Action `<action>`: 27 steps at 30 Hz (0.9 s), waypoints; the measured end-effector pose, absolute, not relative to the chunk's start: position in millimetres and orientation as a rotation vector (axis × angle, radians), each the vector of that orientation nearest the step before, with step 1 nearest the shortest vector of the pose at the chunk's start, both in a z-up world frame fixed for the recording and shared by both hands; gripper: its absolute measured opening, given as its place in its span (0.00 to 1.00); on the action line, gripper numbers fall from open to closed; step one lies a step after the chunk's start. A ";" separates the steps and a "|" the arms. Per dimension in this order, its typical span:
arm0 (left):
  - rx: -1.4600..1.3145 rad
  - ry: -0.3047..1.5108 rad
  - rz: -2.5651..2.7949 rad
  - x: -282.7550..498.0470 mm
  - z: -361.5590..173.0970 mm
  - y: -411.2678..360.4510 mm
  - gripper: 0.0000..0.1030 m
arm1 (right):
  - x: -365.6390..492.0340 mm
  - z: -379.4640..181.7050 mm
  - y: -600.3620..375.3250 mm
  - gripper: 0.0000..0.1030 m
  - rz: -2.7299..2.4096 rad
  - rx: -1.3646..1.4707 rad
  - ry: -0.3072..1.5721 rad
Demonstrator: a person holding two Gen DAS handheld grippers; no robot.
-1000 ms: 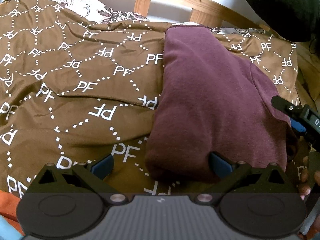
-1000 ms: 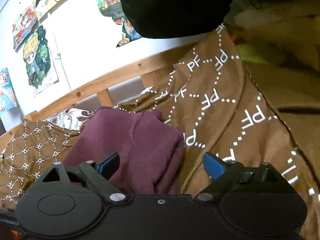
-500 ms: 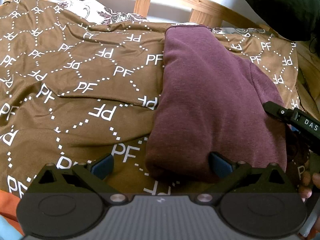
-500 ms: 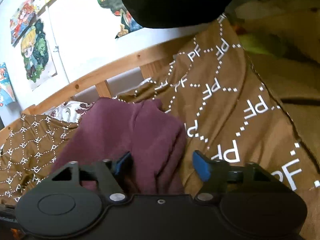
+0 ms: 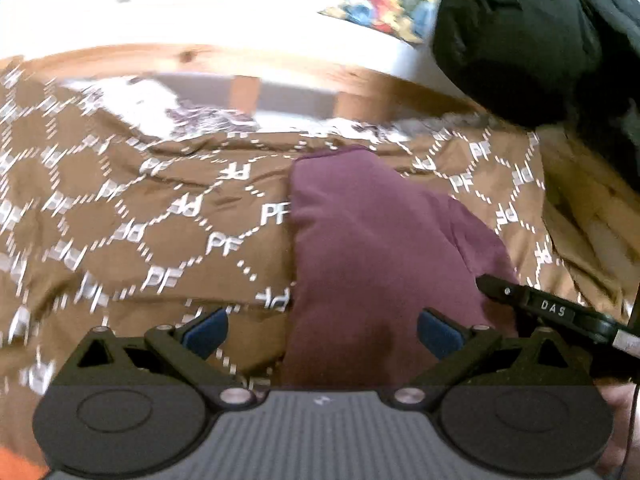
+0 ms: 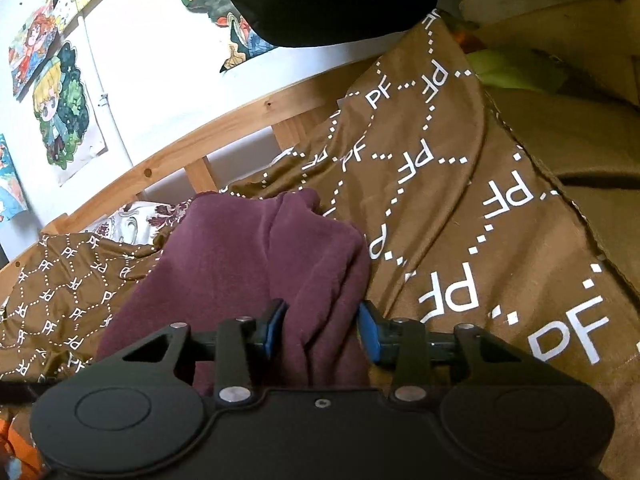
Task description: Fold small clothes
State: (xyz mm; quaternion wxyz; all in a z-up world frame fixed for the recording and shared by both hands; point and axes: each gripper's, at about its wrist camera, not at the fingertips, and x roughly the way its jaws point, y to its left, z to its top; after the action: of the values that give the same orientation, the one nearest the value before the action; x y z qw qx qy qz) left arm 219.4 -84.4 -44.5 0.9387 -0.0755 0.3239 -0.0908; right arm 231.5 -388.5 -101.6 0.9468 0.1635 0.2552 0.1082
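A folded maroon garment (image 5: 372,240) lies on a brown bedspread with white PF lettering (image 5: 140,240). My left gripper (image 5: 322,330) is open, its blue pads either side of the garment's near left edge, not gripping. My right gripper (image 6: 320,330) is shut on the near right edge of the maroon garment (image 6: 256,256), cloth bunched between its blue pads. Part of the right gripper also shows in the left wrist view (image 5: 552,310) at the garment's right side.
A wooden bed rail (image 5: 280,68) runs along the far side under a white wall with posters (image 6: 60,104). A large black object (image 5: 520,36) hangs at the upper right. A floral pillow (image 5: 168,108) lies by the rail. The bedspread edge (image 6: 560,200) drops off at right.
My right gripper has closed from open onto the garment's right edge. My left gripper has tilted up and pulled back; its view now shows more wall, with motion blur.
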 end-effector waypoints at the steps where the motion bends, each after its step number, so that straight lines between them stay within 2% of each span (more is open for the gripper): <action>1: -0.146 0.678 -0.199 226.8 -44.3 -85.1 0.99 | 231.5 -101.7 -388.2 0.40 0.218 0.331 0.520; 8: -0.150 0.868 -0.322 274.3 -71.8 -88.7 1.00 | 230.7 -103.1 -386.5 0.41 0.214 0.322 0.515; 15: -0.370 0.999 -0.357 291.8 -93.6 -65.5 1.00 | 230.8 -105.5 -384.0 0.46 0.206 0.315 0.517; 27: -0.359 1.032 -0.330 289.5 -85.9 -65.1 0.99 | 225.8 -104.0 -374.0 0.52 0.112 0.371 0.541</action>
State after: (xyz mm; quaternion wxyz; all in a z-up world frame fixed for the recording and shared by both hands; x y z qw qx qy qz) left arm 289.5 -65.1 -85.9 0.8415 -0.1699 0.4885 -0.1561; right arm 225.8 -374.0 -104.0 0.9451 0.1820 0.2656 0.0552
